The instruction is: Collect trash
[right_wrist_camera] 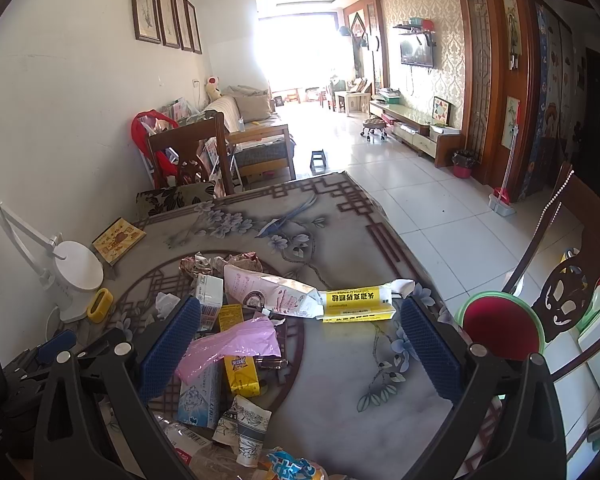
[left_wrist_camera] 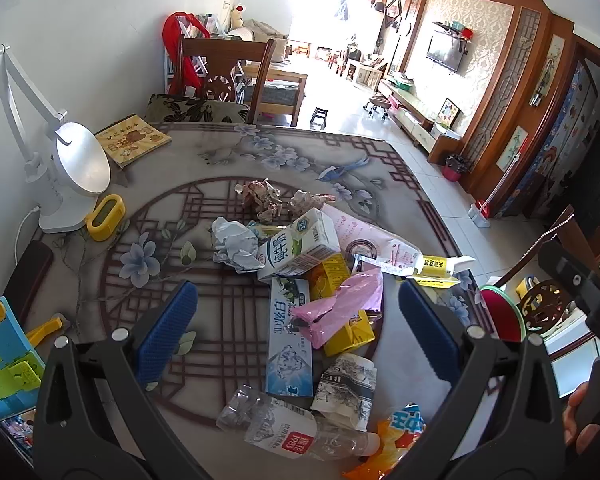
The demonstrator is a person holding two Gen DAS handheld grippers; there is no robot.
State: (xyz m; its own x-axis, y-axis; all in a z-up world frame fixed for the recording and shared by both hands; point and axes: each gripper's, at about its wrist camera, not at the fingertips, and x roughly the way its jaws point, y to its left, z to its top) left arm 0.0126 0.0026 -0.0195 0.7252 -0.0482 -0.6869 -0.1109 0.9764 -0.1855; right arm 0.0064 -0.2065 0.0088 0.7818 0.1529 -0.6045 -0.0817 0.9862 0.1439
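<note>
Trash pile (left_wrist_camera: 300, 304) lies mid-frame on the bench (left_wrist_camera: 204, 160); left gripper (left_wrist_camera: 298, 330) and right gripper (right_wrist_camera: 300, 350) hover above, fingers spread wide, holding nothing; risk: crushed bottle (left_wrist_camera: 284, 428) rolling, pink bag (left_wrist_camera: 336, 308) slipping; counted: two crumpled wads upper centre, one milk carton (left_wrist_camera: 300, 248), two yellow boxes.

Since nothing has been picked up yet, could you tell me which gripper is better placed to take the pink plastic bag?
Probably the left gripper: open, with the pink plastic bag centred between its fingers. The right gripper, also open, has it off towards its left finger.
</note>
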